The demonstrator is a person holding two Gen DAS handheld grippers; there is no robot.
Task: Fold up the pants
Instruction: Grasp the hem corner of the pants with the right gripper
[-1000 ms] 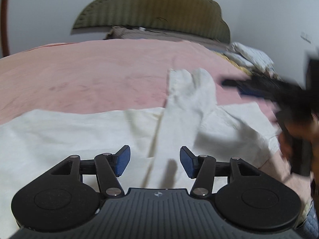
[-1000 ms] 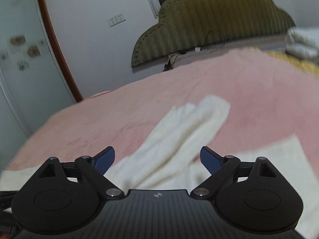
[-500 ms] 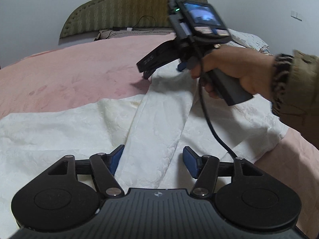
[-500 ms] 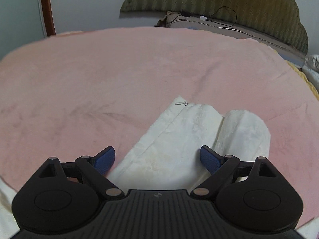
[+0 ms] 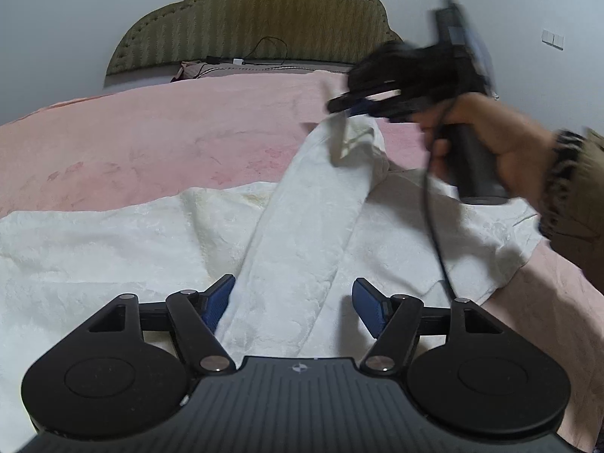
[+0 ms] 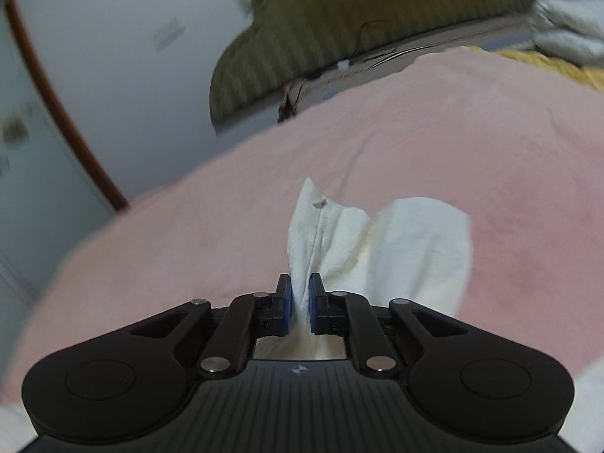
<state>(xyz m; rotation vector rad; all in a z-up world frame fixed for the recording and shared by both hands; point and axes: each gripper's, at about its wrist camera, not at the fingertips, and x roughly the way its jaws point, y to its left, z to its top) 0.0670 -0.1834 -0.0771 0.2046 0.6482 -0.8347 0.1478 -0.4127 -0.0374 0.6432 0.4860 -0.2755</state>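
Observation:
White pants [image 5: 302,249] lie spread on a pink bed cover [image 5: 151,143]. One leg runs away from me toward the headboard. My left gripper [image 5: 292,302] is open, its blue pads on either side of that leg near its base. My right gripper [image 6: 300,302] is shut on the cuff end of the leg [image 6: 377,241] and holds it lifted off the cover. It also shows in the left wrist view [image 5: 351,107], held by a hand at the far end of the leg.
An olive padded headboard [image 5: 249,26] stands at the far end of the bed. A cable lies along its base. White and yellow bedding [image 6: 566,30] is piled at the far right. A door with a brown frame [image 6: 56,120] is at the left.
My right gripper has closed on the cuff end of the pant leg and lifted it. My left gripper has stayed open around the leg.

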